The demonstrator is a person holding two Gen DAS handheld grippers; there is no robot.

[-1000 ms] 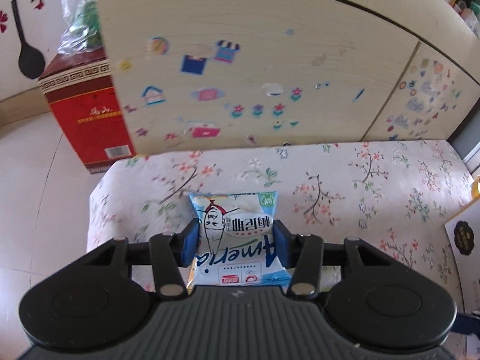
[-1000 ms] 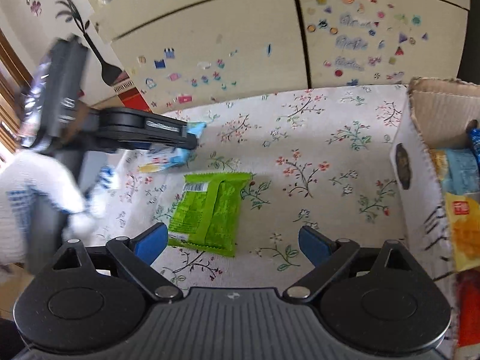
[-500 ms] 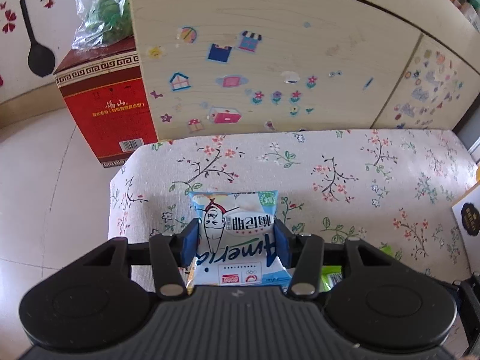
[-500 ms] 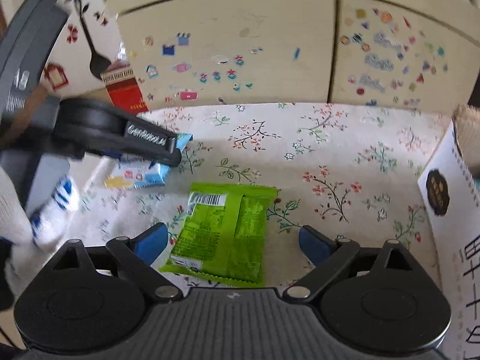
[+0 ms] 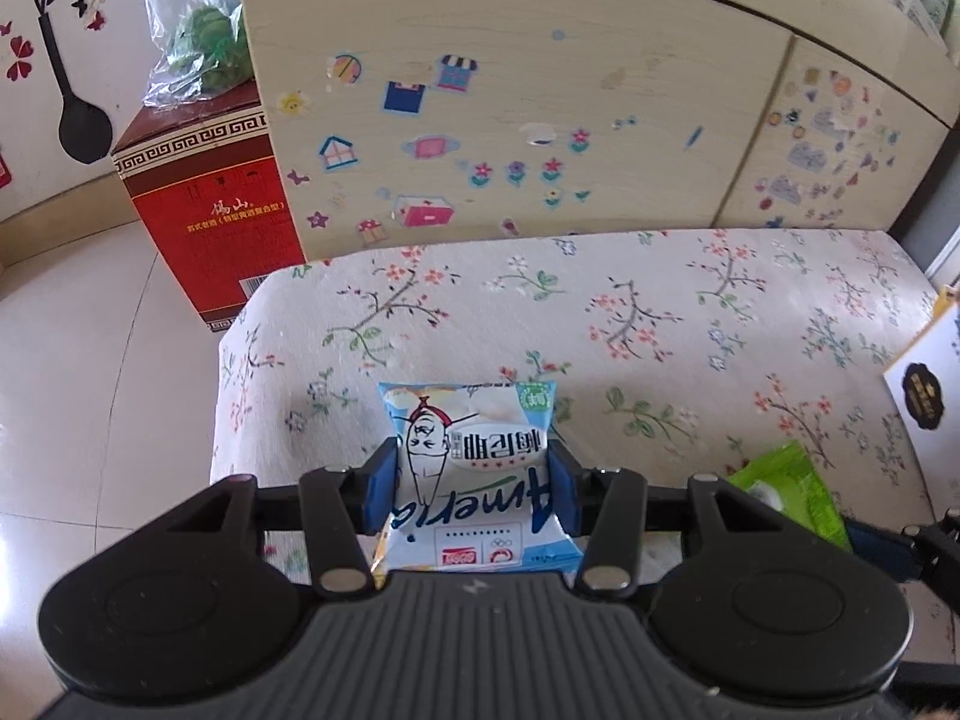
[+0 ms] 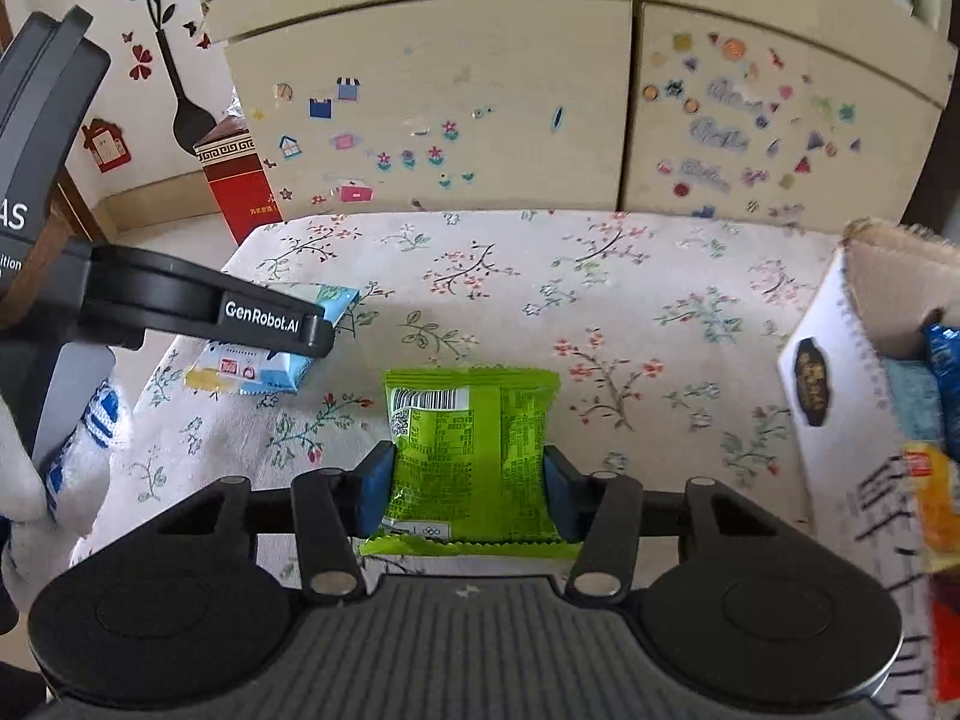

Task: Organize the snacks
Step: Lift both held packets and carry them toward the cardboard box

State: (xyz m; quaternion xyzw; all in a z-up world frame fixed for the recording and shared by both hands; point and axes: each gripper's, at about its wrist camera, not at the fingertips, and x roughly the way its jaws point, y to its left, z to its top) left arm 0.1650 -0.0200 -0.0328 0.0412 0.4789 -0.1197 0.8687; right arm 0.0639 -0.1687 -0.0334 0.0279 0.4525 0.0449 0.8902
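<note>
Left gripper point(image 5: 471, 492) had its jaws pressed against both sides of a blue-and-white snack packet point(image 5: 474, 480), print upside down toward the camera; in the right wrist view the packet point(image 6: 270, 354) hung tilted under the left gripper point(image 6: 312, 330), near the left end of the tabletop point(image 6: 540, 300), and whether it touched the flowered cloth could not be told. Right gripper point(image 6: 468, 480) had its jaws closed in on a green snack packet point(image 6: 471, 450), barcode side up, one blue pad at each edge, the packet lying on the cloth near the middle of the tabletop's front edge. In the left wrist view a corner of the green packet point(image 5: 792, 498) showed right of the blue-and-white one. A cardboard box point(image 6: 840, 360) stood at the right end of the tabletop, with snack packs inside, blue point(image 6: 945, 354) and yellow point(image 6: 930, 498) ones visible. Beyond the tabletop stood a pale cabinet point(image 5: 540, 90) covered in stickers; a red carton point(image 5: 210, 210) sat on the floor off the tabletop's far left corner, with a clear bag of greens point(image 5: 198, 42) on top.
</note>
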